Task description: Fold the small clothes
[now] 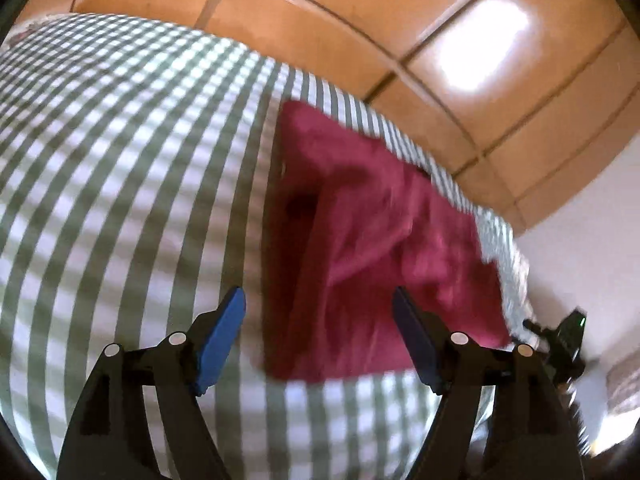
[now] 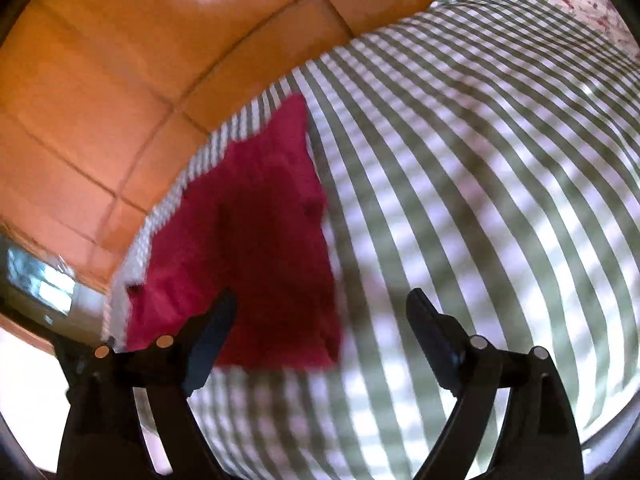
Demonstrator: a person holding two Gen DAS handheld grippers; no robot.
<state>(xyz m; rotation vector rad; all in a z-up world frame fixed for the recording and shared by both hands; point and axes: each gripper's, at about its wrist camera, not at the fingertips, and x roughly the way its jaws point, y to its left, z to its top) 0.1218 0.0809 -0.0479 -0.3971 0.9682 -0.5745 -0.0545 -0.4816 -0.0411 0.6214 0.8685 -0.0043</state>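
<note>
My left gripper point(image 1: 320, 312) and right gripper point(image 2: 320, 312) both gaped wide, empty. The red cloth point(image 1: 360, 240) lay mid-frame on the checked cover point(image 1: 120, 160), seemingly folded; it may need more folds.

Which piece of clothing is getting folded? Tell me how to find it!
Look at the big bed cover with green and white checks. Near its edge, beside the orange tiled floor, lies a dark red cloth. It is the only plain, single-colour thing on the checked cover.
</note>
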